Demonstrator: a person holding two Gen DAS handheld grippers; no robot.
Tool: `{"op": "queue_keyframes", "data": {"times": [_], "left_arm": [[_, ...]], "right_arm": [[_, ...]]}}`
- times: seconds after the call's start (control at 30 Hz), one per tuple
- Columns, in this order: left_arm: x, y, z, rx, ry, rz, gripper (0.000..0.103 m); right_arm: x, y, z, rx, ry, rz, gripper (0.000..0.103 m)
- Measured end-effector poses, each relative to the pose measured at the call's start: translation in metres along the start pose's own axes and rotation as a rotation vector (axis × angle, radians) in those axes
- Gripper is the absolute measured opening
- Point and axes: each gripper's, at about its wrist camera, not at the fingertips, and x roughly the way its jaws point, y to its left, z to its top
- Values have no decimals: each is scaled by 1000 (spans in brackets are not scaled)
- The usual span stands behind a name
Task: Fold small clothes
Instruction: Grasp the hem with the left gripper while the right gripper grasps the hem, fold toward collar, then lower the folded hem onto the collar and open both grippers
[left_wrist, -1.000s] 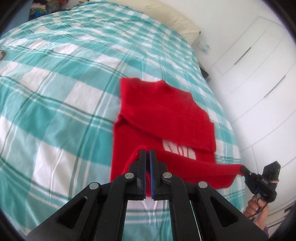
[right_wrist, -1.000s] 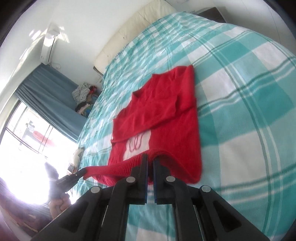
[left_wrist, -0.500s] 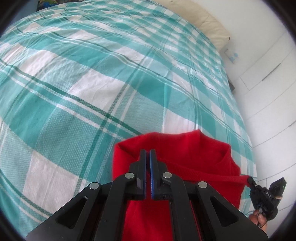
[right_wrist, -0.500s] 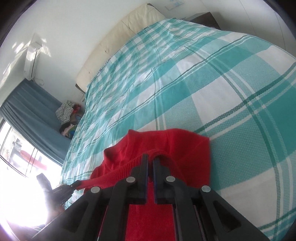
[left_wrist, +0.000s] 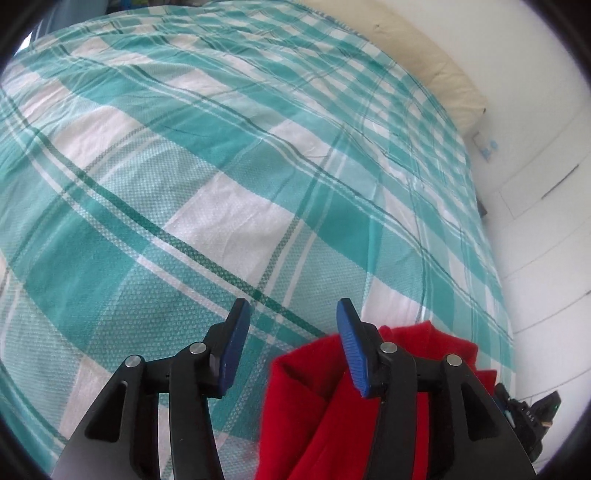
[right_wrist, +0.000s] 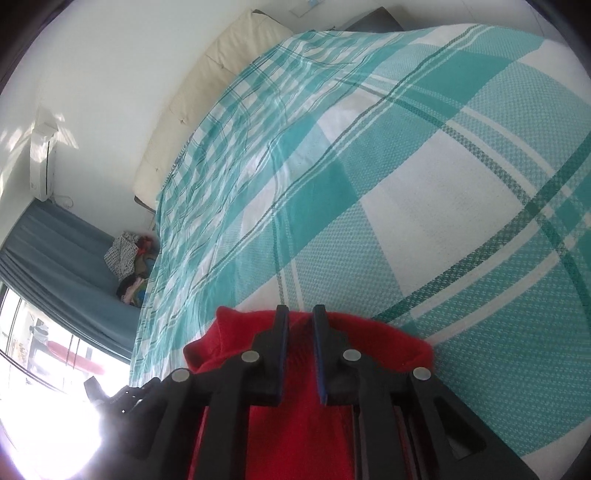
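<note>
L gripper (left_wrist: 291, 332) jaws wide, holding nothing, R gripper (right_wrist: 298, 332) slightly parted over red sweater (right_wrist: 295, 424) on bed (left_wrist: 221, 166), prob. releasing the fold.

Ahead of my fingers the checked bedspread (left_wrist: 229, 177) lies bare toward the upper frame. The red garment (left_wrist: 306, 410) bunches at lower right; pillow (left_wrist: 413, 51) and wall bound the top edge.

Red garment (left_wrist: 321, 413) on checked bed (left_wrist: 221, 184)
</note>
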Motion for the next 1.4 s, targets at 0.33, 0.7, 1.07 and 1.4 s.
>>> {"op": "queue_keyframes", "data": {"times": [0.33,0.7,1.07,1.4], "left_arm": [[-53,-62,-106,516,5,-82,71],[-28,-16,-96,418,53,147,67],[32,-71,-27,410,141,82,71],[61,-90,-32,511,60,268,4]], "right_arm": [[-50,36,-57,-380,151,-64,21],[-51,16,-140,-632,284,-277,27],[-91,60,-145,-665,151,-174,35],[-92,66,-147,-668,153,-133,35]]}}
